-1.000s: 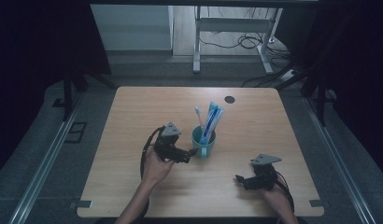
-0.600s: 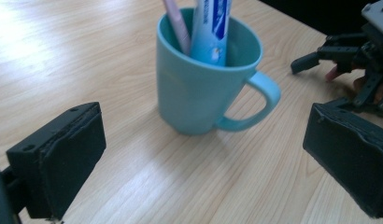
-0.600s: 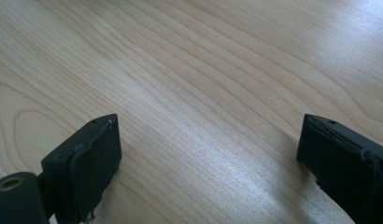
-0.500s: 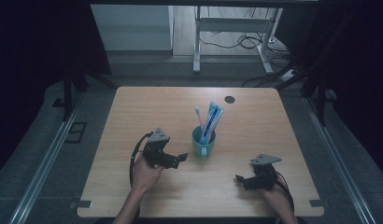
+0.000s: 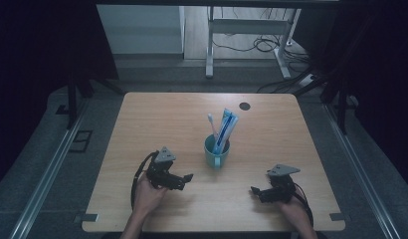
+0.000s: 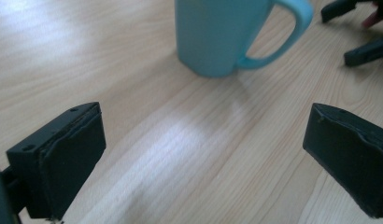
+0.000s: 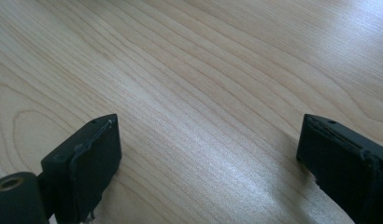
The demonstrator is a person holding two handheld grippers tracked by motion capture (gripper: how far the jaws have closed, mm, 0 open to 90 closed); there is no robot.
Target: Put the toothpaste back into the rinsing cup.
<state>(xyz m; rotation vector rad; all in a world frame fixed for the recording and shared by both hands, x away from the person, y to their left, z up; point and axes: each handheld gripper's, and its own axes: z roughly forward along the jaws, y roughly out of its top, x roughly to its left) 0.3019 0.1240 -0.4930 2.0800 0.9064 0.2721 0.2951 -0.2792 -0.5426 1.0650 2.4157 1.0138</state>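
Mug (image 5: 216, 152) with toothbrush (image 5: 211, 124) and toothpaste (image 5: 226, 128) stood alone; left gripper (image 5: 186, 178) had drawn back, wide and empty, like right gripper (image 5: 254, 190).

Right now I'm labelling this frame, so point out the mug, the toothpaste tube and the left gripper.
mug (image 5: 216, 157): high view, teal outer wall.
toothpaste tube (image 5: 226, 125): high view, upper part standing out of the mug.
left gripper (image 5: 188, 177): high view, midway between its open fingertips.

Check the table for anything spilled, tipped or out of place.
Nothing stands out. The teal mug stands upright with the toothbrush and toothpaste tube leaning inside it, the table shows no spill, and both hand-held grippers rest open apart from it.
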